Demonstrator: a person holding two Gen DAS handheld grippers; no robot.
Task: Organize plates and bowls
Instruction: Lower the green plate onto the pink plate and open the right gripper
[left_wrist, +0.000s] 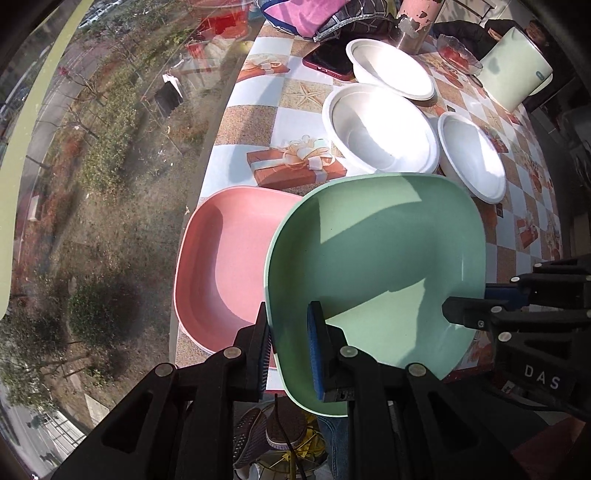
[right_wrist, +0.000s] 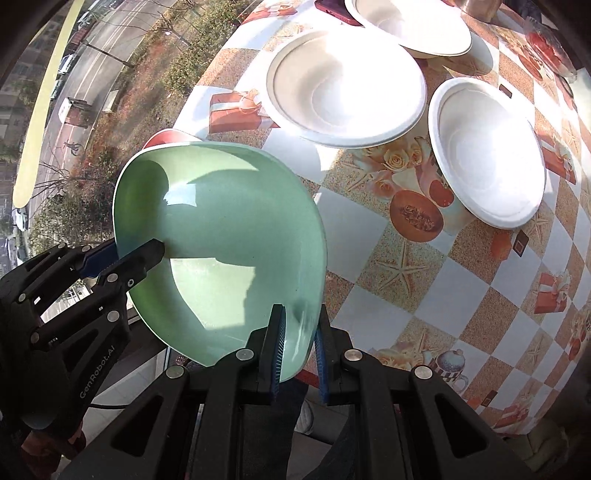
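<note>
The bench (left_wrist: 258, 122), covered in a checked cloth printed with gifts, starfish and fruit, spreads out ahead of both tools. Held above it is the green plate (left_wrist: 373, 266), a rounded square dish, gripped at two edges: the left tool (left_wrist: 290, 354) pinches the rim nearest its camera, and the right tool (right_wrist: 299, 354) pinches the adjacent rim, one finger inside the dish and one outside in each case. Just left of the left tool and partly under the green plate lies the pink plate (left_wrist: 221, 266), resting on the bench near its edge. Beyond the green plate, further ahead of both tools, stand three white bowls: a large bowl (left_wrist: 380, 129), a far bowl (left_wrist: 391, 68) and a smaller bowl (left_wrist: 472, 155) to the right.
</note>
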